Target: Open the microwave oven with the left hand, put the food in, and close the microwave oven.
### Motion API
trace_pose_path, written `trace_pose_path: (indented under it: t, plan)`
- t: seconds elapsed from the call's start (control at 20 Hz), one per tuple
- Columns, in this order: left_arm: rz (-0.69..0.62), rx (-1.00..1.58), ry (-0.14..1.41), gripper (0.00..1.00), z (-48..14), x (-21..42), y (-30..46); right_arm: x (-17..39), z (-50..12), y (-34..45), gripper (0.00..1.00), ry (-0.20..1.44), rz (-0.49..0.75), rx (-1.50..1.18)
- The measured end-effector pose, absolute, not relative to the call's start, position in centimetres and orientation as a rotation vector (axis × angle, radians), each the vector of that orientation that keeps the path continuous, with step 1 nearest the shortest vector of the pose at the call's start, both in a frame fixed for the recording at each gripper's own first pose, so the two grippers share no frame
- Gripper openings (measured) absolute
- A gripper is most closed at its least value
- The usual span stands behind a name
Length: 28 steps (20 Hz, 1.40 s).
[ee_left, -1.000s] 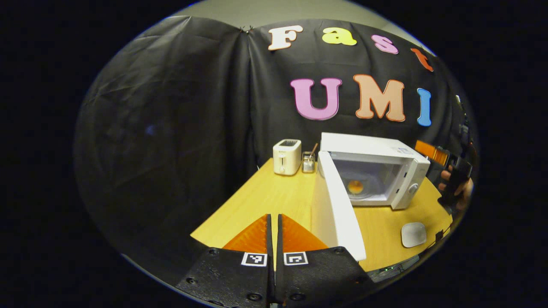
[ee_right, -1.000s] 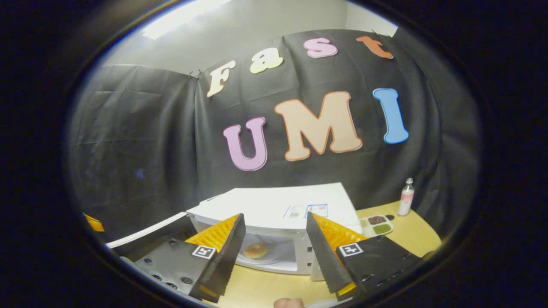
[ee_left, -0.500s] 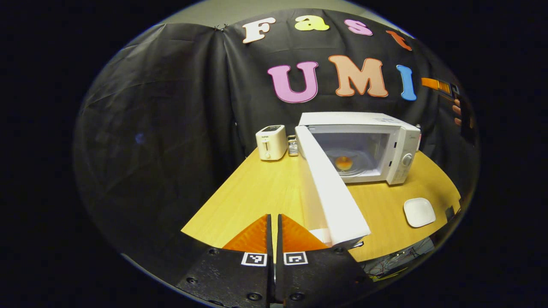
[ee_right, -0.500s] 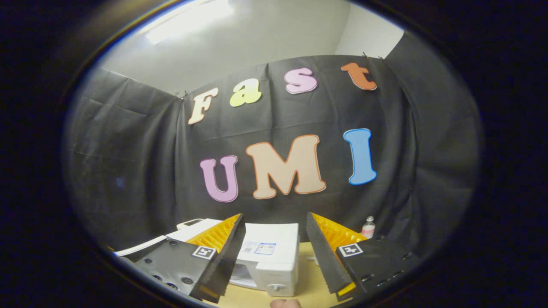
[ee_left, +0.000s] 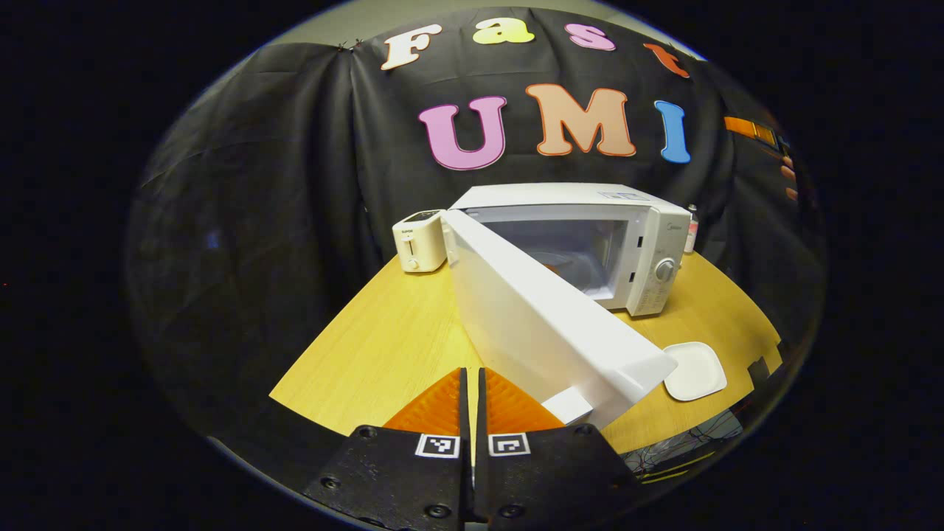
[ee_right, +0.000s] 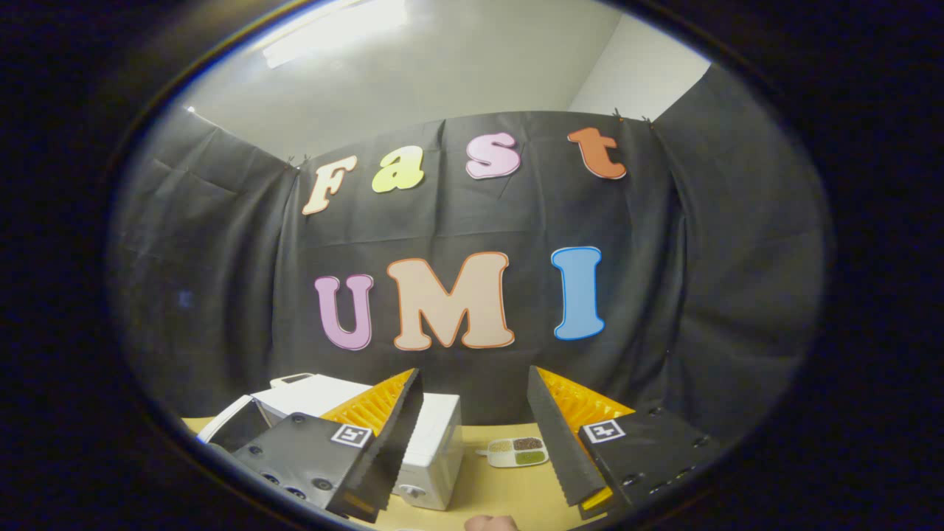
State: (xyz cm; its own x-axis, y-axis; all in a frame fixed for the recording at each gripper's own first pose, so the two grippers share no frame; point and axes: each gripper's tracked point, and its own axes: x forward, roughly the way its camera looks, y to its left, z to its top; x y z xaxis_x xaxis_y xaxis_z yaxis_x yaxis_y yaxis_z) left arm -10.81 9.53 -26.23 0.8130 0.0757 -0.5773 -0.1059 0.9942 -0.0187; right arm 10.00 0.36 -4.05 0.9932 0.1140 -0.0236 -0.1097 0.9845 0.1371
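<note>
Microwave oven (ee_left: 649, 243): on desk (ee_left: 383, 346), door (ee_left: 546, 324) ajar, swung partway. Food (ee_left: 552, 259): orange item, apparently inside the cavity, mostly hidden behind door. Left gripper (ee_left: 472, 383): jaws closed together, empty, beside door edge. Right gripper (ee_right: 472, 420): jaws wide, empty. White plate (ee_left: 695, 371) near oven.

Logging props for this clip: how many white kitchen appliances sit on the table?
2: the microwave at the back with its door swung partly open, and the toaster just to its left. Others may be out of frame.

No legible txt (microwave (ee_left: 656, 243) labels too blurry).
</note>
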Motion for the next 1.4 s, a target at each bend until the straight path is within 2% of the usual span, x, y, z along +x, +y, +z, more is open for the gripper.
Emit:
trace_pose_path:
  t: [0.6,1.0,1.05,1.1,1.4]
  plan:
    - [-0.05,-0.071,0.601,0.0,-27.7,-3.6,-0.7,7.6,-3.4,-4.7,0.82,0.033,0.121,0.076]
    - [-0.148,-0.063,0.595,0.0,-28.7,1.8,-5.2,7.1,-4.9,-8.6,0.84,0.057,0.048,0.061]
    - [-0.159,-0.065,0.588,0.0,-28.7,2.5,-5.7,7.1,-4.8,-9.0,0.88,0.053,0.037,0.062]
    - [-0.172,-0.074,0.584,0.0,-28.9,3.1,-6.3,7.2,-4.7,-9.2,0.84,0.05,0.03,0.066]
    - [-0.229,-0.047,0.567,0.0,-29.1,6.4,-8.8,7.1,-4.6,-10.1,0.84,0.045,0.004,0.059]
